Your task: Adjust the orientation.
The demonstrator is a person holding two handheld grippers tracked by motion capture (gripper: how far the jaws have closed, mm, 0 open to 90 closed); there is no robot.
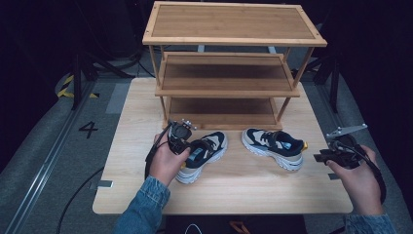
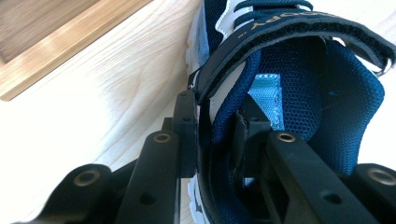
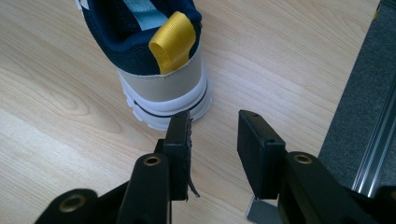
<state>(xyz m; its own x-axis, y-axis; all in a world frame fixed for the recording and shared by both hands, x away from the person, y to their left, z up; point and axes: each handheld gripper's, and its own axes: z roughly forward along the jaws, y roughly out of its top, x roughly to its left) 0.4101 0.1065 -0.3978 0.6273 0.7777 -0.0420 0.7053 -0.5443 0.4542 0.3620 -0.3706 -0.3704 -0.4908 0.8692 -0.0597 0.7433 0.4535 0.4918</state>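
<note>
Two navy, beige and white sneakers lie on the wooden table [image 1: 136,122] in front of the rack. My left gripper [image 1: 182,139] is over the heel of the left shoe [image 1: 207,151]. In the left gripper view its jaws [image 2: 212,112] clamp the side of the shoe's collar [image 2: 299,84], one jaw outside and one inside. The right shoe [image 1: 272,146] has a yellow heel tab [image 3: 173,44]. My right gripper [image 1: 324,157] stands open and empty at the table's right edge. Its jaws [image 3: 215,135] point at that shoe's heel [image 3: 163,79], just short of it.
A three-tier wooden shoe rack [image 1: 229,73] stands at the back of the table with all its shelves bare. The table's right edge [image 3: 336,107] lies close beside my right gripper, with grey floor and a metal rail [image 3: 378,140] beyond it.
</note>
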